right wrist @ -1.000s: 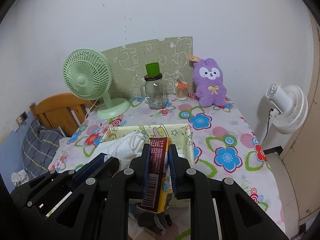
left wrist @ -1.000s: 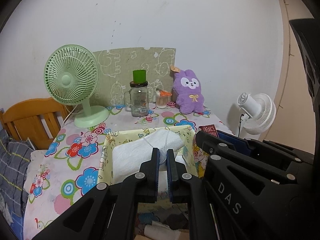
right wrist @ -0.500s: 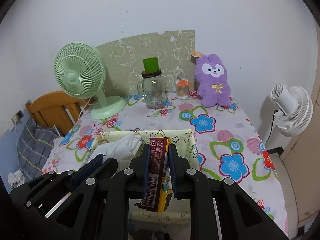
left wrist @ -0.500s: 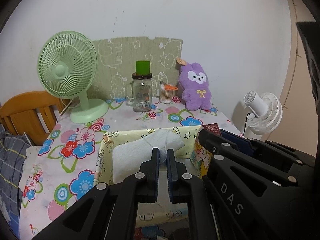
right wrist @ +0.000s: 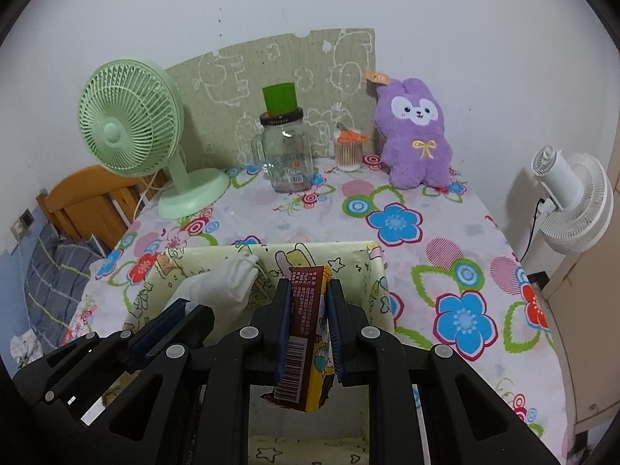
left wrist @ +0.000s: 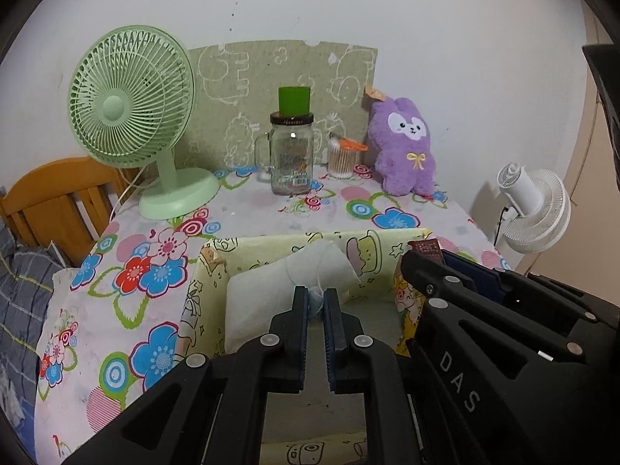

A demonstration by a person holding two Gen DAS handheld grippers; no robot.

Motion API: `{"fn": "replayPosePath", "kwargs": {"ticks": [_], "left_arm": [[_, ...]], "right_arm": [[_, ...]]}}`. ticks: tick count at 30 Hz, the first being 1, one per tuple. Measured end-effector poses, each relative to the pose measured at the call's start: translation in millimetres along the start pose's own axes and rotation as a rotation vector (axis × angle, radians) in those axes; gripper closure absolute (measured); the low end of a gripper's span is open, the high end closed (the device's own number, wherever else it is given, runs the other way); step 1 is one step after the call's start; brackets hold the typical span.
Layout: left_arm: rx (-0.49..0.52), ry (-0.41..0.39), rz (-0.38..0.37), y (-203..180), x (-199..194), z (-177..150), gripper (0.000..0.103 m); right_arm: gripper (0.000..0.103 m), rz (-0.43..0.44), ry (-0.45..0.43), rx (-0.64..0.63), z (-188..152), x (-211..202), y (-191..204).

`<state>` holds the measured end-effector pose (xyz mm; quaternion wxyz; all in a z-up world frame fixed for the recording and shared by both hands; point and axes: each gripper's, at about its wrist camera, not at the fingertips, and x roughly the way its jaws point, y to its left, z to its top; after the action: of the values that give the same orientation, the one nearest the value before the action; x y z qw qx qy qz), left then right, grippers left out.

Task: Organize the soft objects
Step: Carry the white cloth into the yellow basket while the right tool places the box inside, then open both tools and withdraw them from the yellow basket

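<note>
My left gripper (left wrist: 316, 298) is shut on a white tissue pack (left wrist: 271, 294), held over a yellow cartoon-print fabric box (left wrist: 271, 242) at the table's near edge. My right gripper (right wrist: 308, 294) is shut on a brown and yellow snack packet (right wrist: 308, 321), held upright above the right side of the same box (right wrist: 321, 250). The tissue pack also shows in the right wrist view (right wrist: 224, 285), and the right gripper's black body fills the lower right of the left wrist view (left wrist: 484, 310). A purple plush bunny (right wrist: 416, 139) sits at the back right of the table.
A green desk fan (left wrist: 131, 116) stands back left. A glass jar with a green cup on top (left wrist: 291, 155) and a cotton-swab tub (left wrist: 343, 157) stand at the back. A white floor fan (right wrist: 573, 197) is off the table's right edge. A wooden bed frame (left wrist: 50, 197) is left.
Both grippers have moved forward and lower over the yellow box, each keeping its hold. The table objects look nearer.
</note>
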<state>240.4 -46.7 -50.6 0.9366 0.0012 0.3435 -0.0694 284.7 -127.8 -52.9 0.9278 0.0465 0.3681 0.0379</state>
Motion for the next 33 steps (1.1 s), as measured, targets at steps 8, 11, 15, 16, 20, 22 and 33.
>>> {"fn": "replayPosePath", "kwargs": {"ticks": [8, 11, 15, 16, 20, 22, 33], "left_arm": [[-0.032, 0.039, 0.035, 5, 14, -3, 0.056], [-0.048, 0.064, 0.04, 10, 20, -3, 0.039], [-0.046, 0.066, 0.041, 9, 20, -5, 0.032], [-0.05, 0.062, 0.037, 9, 19, -5, 0.027], [-0.057, 0.051, 0.036, 10, 14, -4, 0.021], [-0.059, 0.048, 0.03, 10, 11, -4, 0.019], [-0.045, -0.008, 0.031, 5, -22, -4, 0.006]], "right_arm": [[0.082, -0.016, 0.033, 0.001, -3, 16, -1], [0.079, -0.017, 0.044, -0.003, -3, 19, -1], [0.044, -0.002, 0.046, -0.015, -4, 20, 2], [0.037, -0.005, 0.036, -0.021, -4, 18, 2], [0.029, -0.023, -0.002, -0.044, -2, 10, 5], [0.028, -0.022, 0.0, -0.048, -2, 8, 6], [0.013, -0.034, -0.039, -0.051, -4, -23, 7]]}}
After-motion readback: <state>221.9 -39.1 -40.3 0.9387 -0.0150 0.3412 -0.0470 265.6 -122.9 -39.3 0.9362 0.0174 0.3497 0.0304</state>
